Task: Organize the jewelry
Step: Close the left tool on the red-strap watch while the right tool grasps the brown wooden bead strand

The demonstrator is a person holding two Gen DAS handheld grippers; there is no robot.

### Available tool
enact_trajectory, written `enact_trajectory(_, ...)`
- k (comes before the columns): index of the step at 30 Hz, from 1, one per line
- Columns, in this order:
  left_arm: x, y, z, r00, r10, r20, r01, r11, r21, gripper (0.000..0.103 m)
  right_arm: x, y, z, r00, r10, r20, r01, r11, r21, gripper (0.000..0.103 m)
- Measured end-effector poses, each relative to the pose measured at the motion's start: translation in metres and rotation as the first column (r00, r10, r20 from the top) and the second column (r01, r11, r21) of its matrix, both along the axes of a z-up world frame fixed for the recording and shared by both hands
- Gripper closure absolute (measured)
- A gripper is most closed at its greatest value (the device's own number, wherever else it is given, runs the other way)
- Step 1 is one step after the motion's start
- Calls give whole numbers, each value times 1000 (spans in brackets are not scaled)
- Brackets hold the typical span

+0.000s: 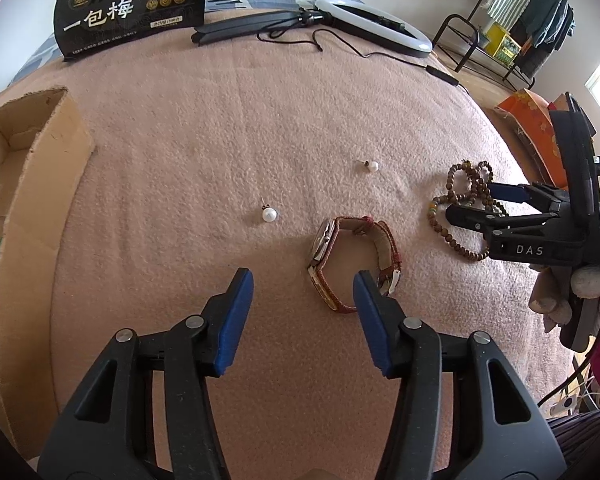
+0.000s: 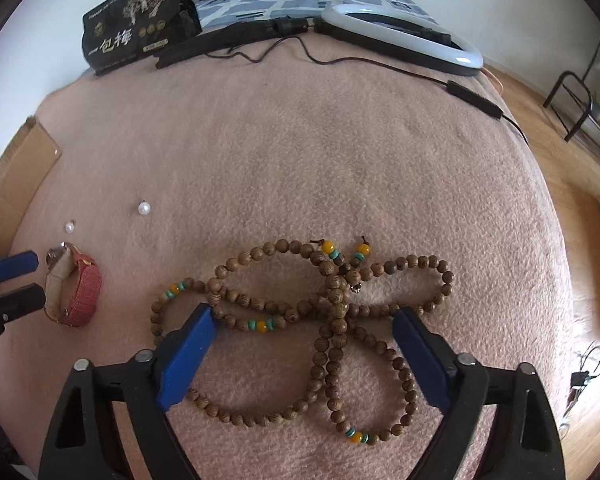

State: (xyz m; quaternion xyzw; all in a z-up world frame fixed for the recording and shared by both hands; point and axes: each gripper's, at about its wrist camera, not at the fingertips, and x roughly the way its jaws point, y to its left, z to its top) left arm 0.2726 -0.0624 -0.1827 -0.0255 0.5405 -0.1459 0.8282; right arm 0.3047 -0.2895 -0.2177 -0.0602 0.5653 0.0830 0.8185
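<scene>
A wristwatch (image 1: 352,264) with a red-brown strap lies on its side on the pink blanket (image 1: 220,120). My left gripper (image 1: 303,280) stands open just before it, the right fingertip in front of the strap loop, nothing pinched. A long string of wooden beads (image 2: 332,304) with yellow and teal accents lies looped in several coils. My right gripper (image 2: 304,314) hangs open over it, blue pads either side of the middle coils. Two pearl earrings (image 1: 269,215) (image 1: 373,166) rest apart on the blanket. The watch (image 2: 76,292) and left gripper (image 2: 40,280) show at the right wrist view's left edge.
An open cardboard box (image 1: 40,152) stands at the left. At the far edge lie a black snack bag (image 1: 128,4), a ring light (image 1: 372,24) with its folded stand and a trailing cable (image 2: 472,98). A rack with clothes (image 1: 540,12) stands beyond on the right.
</scene>
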Motion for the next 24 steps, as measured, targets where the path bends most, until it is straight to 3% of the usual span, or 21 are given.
enact_trajectory(2,1,-1,-3,1000,-3,-8,3,1000,4,57,0,3,2,1000,16,1,-16,1000,6,30)
enact_trajectory(4,1,-2,-6,1000,-4,-15,4,1000,9,58,0,5,4,999,37,-4,-37,999,17,49)
enact_trajectory(9,-1,-3,-11,1000,-10,-18,10,1000,23,69,-3,9,5,998,67,-5,-67,998,13,68)
enact_trajectory(15,-4,-6,-11,1000,-22,-3,22,998,58,90,-7,14,6,996,85,-6,-85,996,4,89)
enact_trajectory(24,-10,-4,0,999,-34,38,31,996,85,99,-10,16,16,998,69,16,-69,998,9,92)
